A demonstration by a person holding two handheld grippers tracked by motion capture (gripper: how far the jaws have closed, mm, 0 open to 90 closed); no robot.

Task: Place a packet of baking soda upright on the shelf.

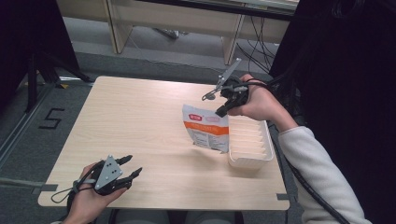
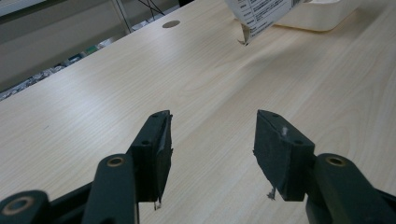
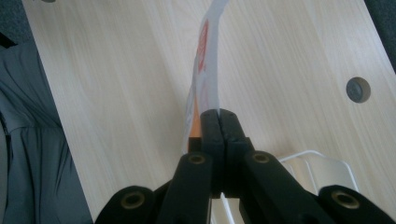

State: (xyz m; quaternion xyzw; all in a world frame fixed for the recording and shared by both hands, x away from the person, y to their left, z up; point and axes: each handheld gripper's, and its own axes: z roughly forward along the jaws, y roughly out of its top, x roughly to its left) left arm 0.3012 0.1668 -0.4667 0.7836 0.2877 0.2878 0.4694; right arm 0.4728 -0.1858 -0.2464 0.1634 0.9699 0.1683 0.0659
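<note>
at the left, the left gripper point(image 1: 133, 166) rests low over the near corner of the pale wood-grain table point(image 1: 140, 121), its jaws spread apart with nothing between them. mid-table, the flat white-and-orange printed plastic pouch point(image 1: 207, 128) hangs upright, its lower edge at or just above the tabletop, just beside the white ribbed plastic rack tray point(image 1: 250, 142). the right gripper point(image 1: 223, 110) has its jaws pinched tight on the pouch's top edge. i'd judge the pouch light, limp and slick — it curves under its own weight in the right gripper view, so the sealed top edge seems the surest hold. the pouch's contents can't be made out, its small print is unreadable, and the right hand point(image 1: 257, 103) covers the tray's far end.
</note>
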